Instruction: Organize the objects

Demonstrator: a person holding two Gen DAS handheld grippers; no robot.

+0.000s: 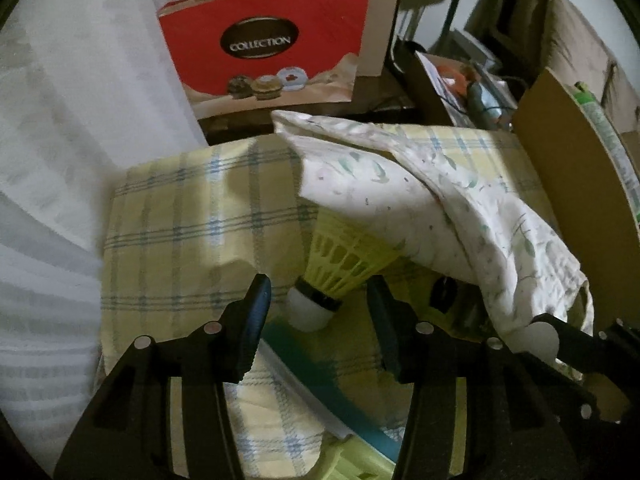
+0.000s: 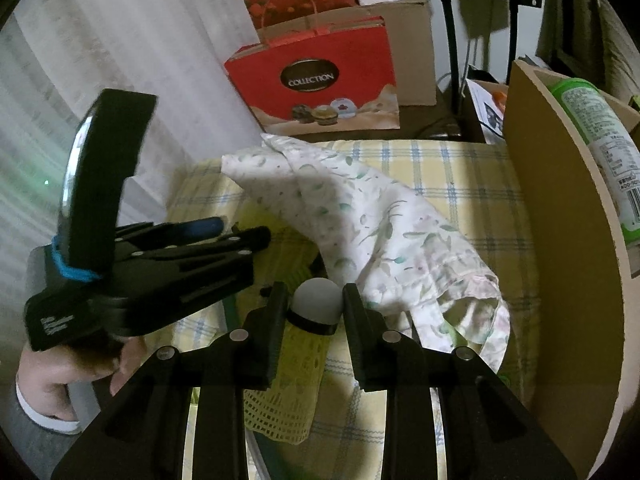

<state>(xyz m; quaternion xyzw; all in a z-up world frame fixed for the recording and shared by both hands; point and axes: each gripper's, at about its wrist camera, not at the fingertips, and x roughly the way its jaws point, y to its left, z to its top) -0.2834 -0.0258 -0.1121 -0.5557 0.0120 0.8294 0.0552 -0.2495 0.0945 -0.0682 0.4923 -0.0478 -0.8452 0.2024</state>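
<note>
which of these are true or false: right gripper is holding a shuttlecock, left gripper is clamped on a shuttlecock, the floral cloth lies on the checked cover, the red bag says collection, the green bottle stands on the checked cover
1. The right gripper is holding a yellow shuttlecock. True: its jaws close on the cork end.
2. The left gripper is clamped on a shuttlecock. False: its jaws stand open, with the second shuttlecock lying between them, untouched.
3. The floral cloth lies on the checked cover. True.
4. The red bag reads COLLECTION. True.
5. The green bottle stands on the checked cover. False: it sits inside the cardboard box at the right.
</note>
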